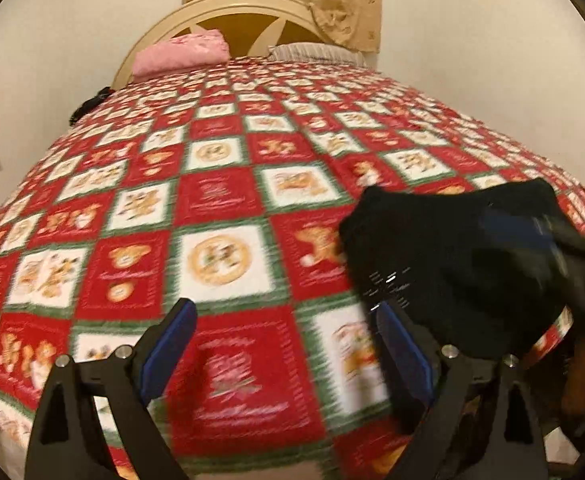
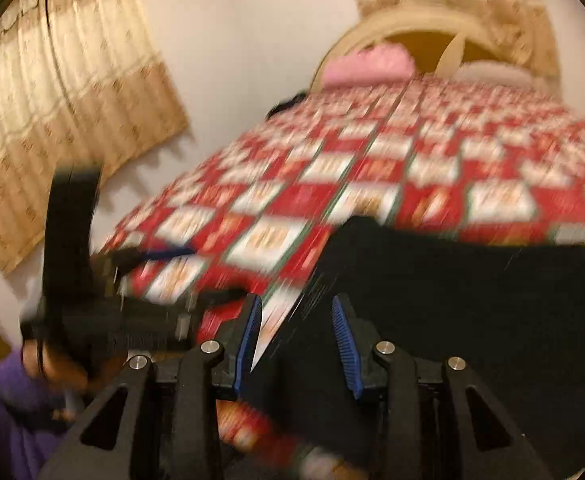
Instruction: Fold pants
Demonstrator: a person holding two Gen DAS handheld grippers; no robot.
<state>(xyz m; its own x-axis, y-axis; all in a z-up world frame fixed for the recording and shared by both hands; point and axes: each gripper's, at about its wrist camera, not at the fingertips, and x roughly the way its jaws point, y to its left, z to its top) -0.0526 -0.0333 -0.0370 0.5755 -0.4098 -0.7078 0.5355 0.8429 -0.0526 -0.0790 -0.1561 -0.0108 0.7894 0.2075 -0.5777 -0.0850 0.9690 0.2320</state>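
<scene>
The black pants (image 1: 452,256) lie bunched on the red, white and green patterned bedspread (image 1: 220,200) near the bed's front right. My left gripper (image 1: 288,320) is open and empty over the bedspread, just left of the pants. In the right wrist view the pants (image 2: 452,300) fill the lower right. My right gripper (image 2: 296,312) is open, its fingers over the pants' left edge, gripping nothing. The left gripper shows blurred at the left of the right wrist view (image 2: 164,256).
A pink pillow (image 1: 180,54) and a striped pillow (image 1: 316,52) lie at the cream headboard (image 1: 228,4). A dark item (image 1: 88,106) lies at the bed's far left edge. Curtains (image 2: 52,100) hang on the walls. A person's purple sleeve (image 2: 0,392) is at the lower left.
</scene>
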